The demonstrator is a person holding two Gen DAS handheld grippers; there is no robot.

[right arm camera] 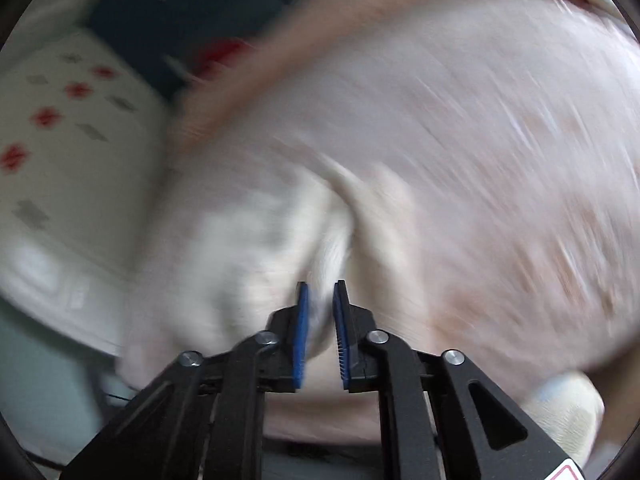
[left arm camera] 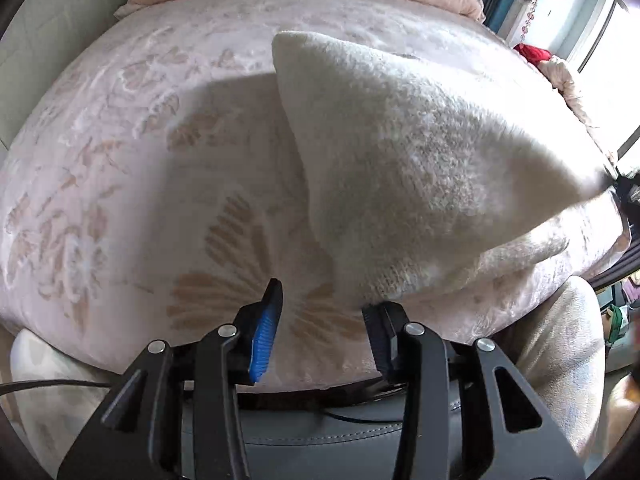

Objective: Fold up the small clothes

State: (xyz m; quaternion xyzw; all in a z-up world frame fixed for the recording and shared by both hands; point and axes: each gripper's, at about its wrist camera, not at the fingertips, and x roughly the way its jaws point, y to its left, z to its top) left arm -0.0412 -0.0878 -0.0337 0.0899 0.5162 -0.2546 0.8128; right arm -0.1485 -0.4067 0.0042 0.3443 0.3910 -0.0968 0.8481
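Broadly, bed point(left arm camera: 120, 152): we see a pink floral blanket spread across it;
Garment: a cream fuzzy knit point(left arm camera: 400, 152) lifted over the blanket, one corner raised to the right;
Left gripper point(left arm camera: 324, 304): jaws spread, holding nothing;
Right gripper point(right arm camera: 320, 300): blurred view; jaws narrowly apart, pinching cream fabric point(right arm camera: 320, 264).
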